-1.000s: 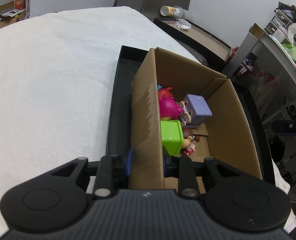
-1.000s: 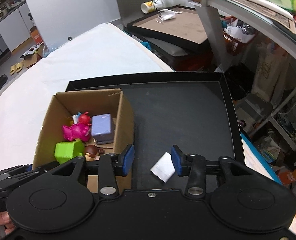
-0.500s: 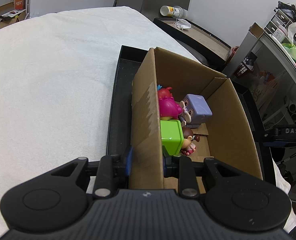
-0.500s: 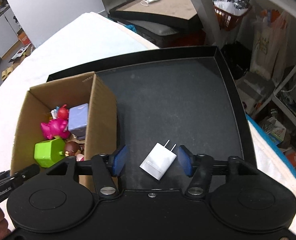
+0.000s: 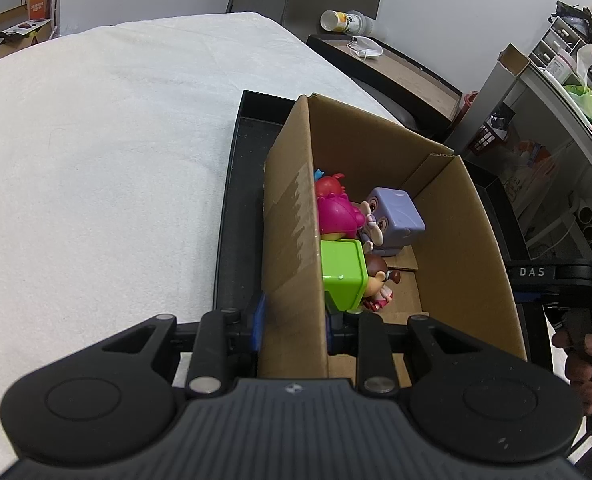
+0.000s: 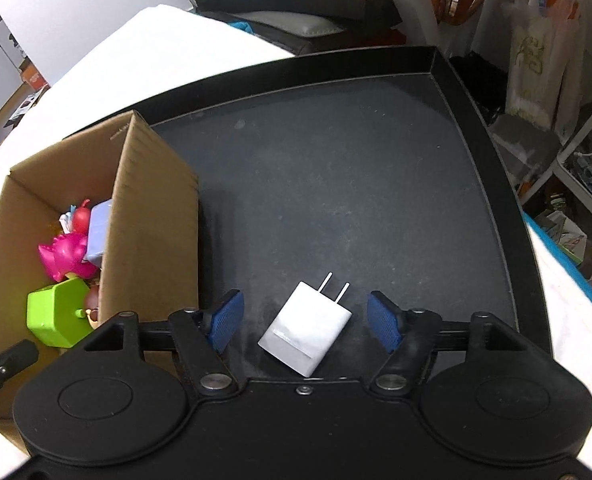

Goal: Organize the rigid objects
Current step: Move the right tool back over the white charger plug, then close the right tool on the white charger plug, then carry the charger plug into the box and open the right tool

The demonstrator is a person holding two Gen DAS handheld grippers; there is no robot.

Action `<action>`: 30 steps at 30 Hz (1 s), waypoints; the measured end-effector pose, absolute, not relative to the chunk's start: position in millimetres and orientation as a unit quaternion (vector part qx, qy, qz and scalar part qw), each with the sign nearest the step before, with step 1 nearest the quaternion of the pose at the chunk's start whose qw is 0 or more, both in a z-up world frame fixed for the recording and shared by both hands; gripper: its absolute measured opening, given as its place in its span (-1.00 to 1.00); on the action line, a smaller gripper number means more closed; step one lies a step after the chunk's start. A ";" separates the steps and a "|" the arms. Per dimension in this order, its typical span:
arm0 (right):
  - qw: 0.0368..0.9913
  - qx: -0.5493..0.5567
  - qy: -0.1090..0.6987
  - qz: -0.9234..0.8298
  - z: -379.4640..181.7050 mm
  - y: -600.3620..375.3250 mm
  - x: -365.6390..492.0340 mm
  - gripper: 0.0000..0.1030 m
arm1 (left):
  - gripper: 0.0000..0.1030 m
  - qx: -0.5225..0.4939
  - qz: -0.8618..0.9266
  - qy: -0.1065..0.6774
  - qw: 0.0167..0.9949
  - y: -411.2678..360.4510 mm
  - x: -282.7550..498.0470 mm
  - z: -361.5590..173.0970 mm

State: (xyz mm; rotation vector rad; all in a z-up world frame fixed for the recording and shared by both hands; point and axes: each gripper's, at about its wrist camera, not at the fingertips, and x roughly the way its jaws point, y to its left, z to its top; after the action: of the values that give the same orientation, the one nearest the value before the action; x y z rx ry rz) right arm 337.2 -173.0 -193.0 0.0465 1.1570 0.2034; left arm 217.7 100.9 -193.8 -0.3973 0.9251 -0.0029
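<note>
Left wrist view: left tool clamped on the near-left wall of the cardboard box, one finger outside against the wall, the other inside, blue pad pressed to the cardboard. Just ahead of the inside finger, a green cube toy, then a brown-haired figure beside it, a pink toy, a red toy and a purple cube toy farther forward in the box. Black tray under the box, white cloth-covered table off to the left; at far right, a hand gripping the other handle. Right wrist view: right tool spread wide, fingers well apart and touching nothing. Between them, closer to the tool body, a white plug adapter lying flat on the tray, prongs pointing forward and slightly right, clear gaps to both pads. To the left of the tool, the box with the toys, standing on the same tray.
</note>
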 end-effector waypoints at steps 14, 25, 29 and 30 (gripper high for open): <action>0.820 -0.005 0.567 0.083 -210.6 -168.6 336.9 0.32 | -0.50 -0.186 0.000 0.444 0.877 98.0 219.5 -194.3; 0.815 -0.023 0.575 0.070 -210.6 -170.6 330.5 -0.27 | -0.50 -0.184 0.001 0.443 0.877 96.9 219.4 -194.3; 0.823 -0.019 0.565 0.050 -203.8 -181.2 327.7 -0.29 | -0.50 -0.184 0.001 0.443 0.877 96.9 219.4 -194.2; 0.825 -0.012 0.562 0.051 -199.4 -183.7 326.9 -0.29 | -0.50 -0.183 0.000 0.443 0.878 96.8 219.4 -194.2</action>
State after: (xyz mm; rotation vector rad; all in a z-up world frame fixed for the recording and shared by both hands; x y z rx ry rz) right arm 326.9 -183.7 -199.4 -0.0246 1.1945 0.1091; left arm 219.4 96.8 -194.2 -0.3818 0.9238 0.0009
